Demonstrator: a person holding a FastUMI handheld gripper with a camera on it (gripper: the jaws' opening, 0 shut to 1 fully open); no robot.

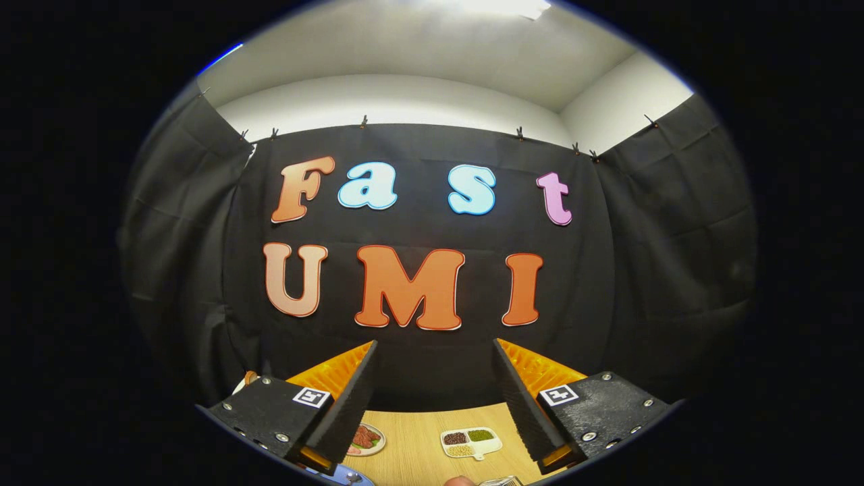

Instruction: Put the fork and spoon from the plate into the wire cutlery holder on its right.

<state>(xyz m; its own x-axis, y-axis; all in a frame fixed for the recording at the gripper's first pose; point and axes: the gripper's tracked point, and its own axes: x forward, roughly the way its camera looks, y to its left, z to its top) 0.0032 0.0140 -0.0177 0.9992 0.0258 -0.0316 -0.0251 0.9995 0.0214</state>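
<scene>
Cutlery lies low beneath the claw [435, 398]: a spoon-like tip [351, 477] on a blue plate [337, 476] below the left finger, and what may be the wire holder [501, 481] below the right. The claw gapes wide, holding nothing. It should tilt down first, I judge. Ahead, the wooden tabletop [418, 445] carries a meat dish [364, 439] and a bean tray [471, 442] against black cloth.

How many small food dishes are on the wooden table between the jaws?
2: a round dish beside the left finger, a divided dish nearer the right finger. The open gripper holds nothing; more may be hidden.
</scene>
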